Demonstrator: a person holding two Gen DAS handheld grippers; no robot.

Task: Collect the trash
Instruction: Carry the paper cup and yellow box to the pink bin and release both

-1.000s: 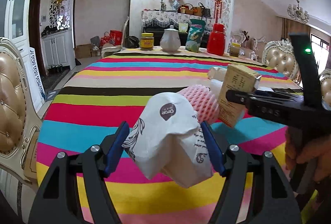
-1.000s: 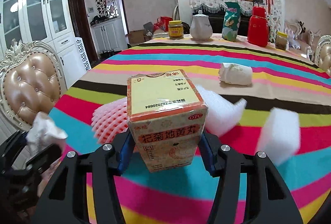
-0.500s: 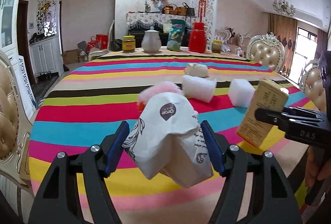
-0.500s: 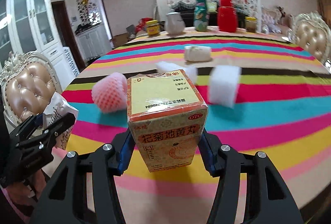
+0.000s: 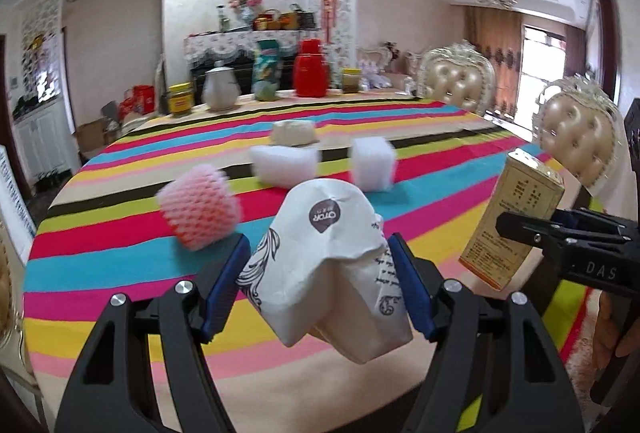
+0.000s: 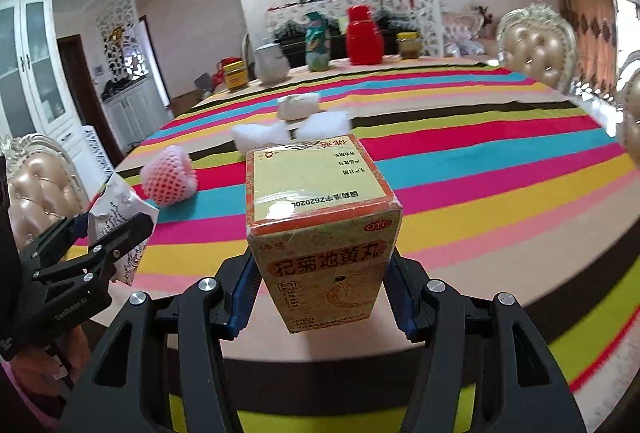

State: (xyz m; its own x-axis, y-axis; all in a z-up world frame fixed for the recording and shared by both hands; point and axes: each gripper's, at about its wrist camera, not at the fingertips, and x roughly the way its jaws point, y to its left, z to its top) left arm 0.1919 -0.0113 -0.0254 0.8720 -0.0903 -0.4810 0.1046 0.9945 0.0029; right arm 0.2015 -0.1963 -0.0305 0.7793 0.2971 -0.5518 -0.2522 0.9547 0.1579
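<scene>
My left gripper is shut on a crumpled white paper bag and holds it above the near edge of the striped table. My right gripper is shut on a yellow-orange medicine box; the box also shows at the right of the left wrist view. The bag shows at the left of the right wrist view. On the table lie a pink foam net, two white foam pieces and a crumpled white packet.
A yellow jar, white teapot, green bag, red thermos and another jar stand at the table's far edge. Padded chairs stand at the right, another at the left.
Both grippers have pulled back from the table middle toward its near edge, still holding the bag and the box. The trash on the table now lies farther away.
</scene>
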